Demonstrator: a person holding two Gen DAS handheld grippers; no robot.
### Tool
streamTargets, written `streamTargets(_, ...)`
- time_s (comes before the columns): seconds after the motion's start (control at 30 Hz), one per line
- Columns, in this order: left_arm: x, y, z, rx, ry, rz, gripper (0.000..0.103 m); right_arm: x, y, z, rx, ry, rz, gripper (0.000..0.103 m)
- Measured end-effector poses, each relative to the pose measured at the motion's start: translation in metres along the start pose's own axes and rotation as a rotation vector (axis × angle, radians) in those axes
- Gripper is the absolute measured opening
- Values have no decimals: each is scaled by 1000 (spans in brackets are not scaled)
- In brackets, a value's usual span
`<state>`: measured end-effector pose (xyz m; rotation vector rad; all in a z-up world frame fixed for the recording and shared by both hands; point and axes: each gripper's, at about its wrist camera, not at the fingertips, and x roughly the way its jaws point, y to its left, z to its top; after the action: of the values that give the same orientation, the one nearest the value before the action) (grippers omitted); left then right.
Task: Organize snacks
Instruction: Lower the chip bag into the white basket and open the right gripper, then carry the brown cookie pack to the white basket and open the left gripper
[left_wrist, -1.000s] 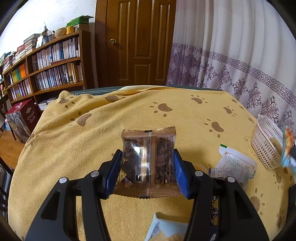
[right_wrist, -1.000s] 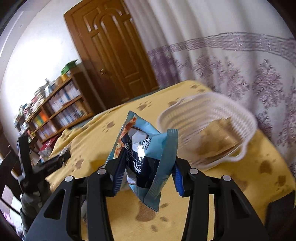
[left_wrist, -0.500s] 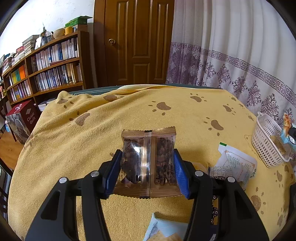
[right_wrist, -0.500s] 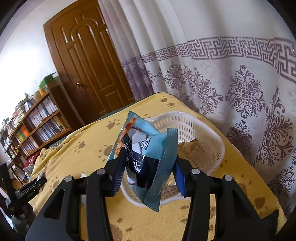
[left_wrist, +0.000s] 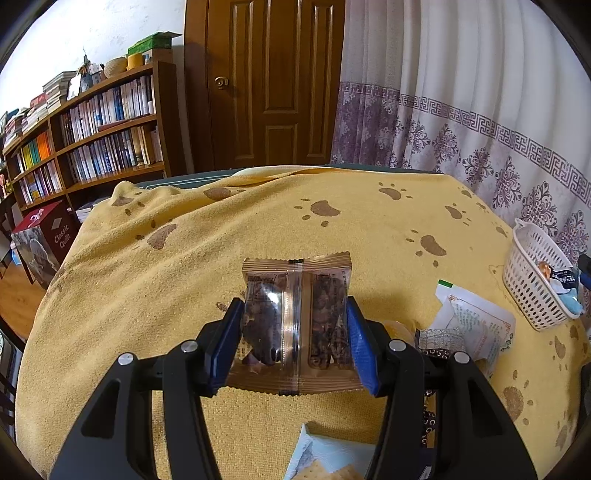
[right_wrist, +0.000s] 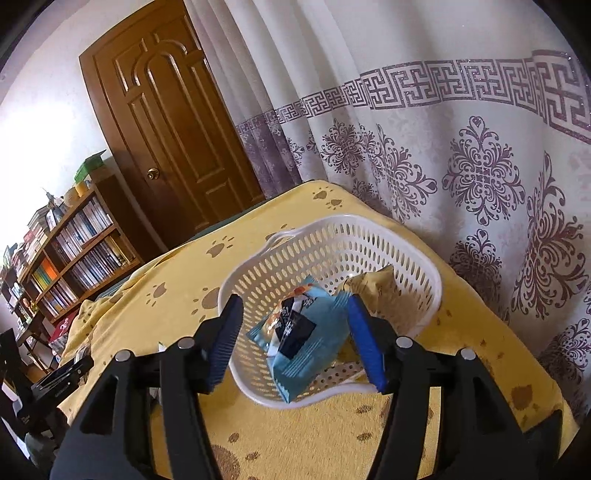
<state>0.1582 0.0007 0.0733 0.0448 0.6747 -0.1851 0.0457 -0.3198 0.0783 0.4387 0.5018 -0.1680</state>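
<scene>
Having just been opening, right tongs (right_wrist: 293, 345) gape, blue packet (right_wrist: 301, 341) dropped into basket (right_wrist: 417, 273).

a: both views look evenly lit by soft daylight coming through the pale curtain (right_wrist: 424, 122); nothing is dim.

b: glare? the white wall (left_wrist: 85, 40) at top left is blown out, and the clear snack packet (left_wrist: 295, 325) carries a small bright glint.

a: shadows stay soft, a faint one under the gripper arms on the yellow blanket (left_wrist: 258, 229).

b: sharp in the middle. heavy fisheye bending curves the door (right_wrist: 173, 147) and bookshelf (left_wrist: 96, 129), and black lens corners frame each view.
</scene>
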Motion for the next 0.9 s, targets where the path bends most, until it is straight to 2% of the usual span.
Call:
streamTargets(0.17, 0, 0, 0, 2, 1, 1, 55, 0, 7, -6, -28, 21, 29, 60)
streamTargets(0.37, 0, -3, -1, 8, 1, 0, 55, 16, 14, -11, -30, 92, 89, 60)
streamTargets(0.6, 1, -3, -1, 8, 2, 2, 55, 25, 10, -10, -17, 102, 84, 60)
streamTargets(0.9, -1, -11, -1, 23, -5, -2, 55, -9, 8, -16, -58, -43, 1, 60)
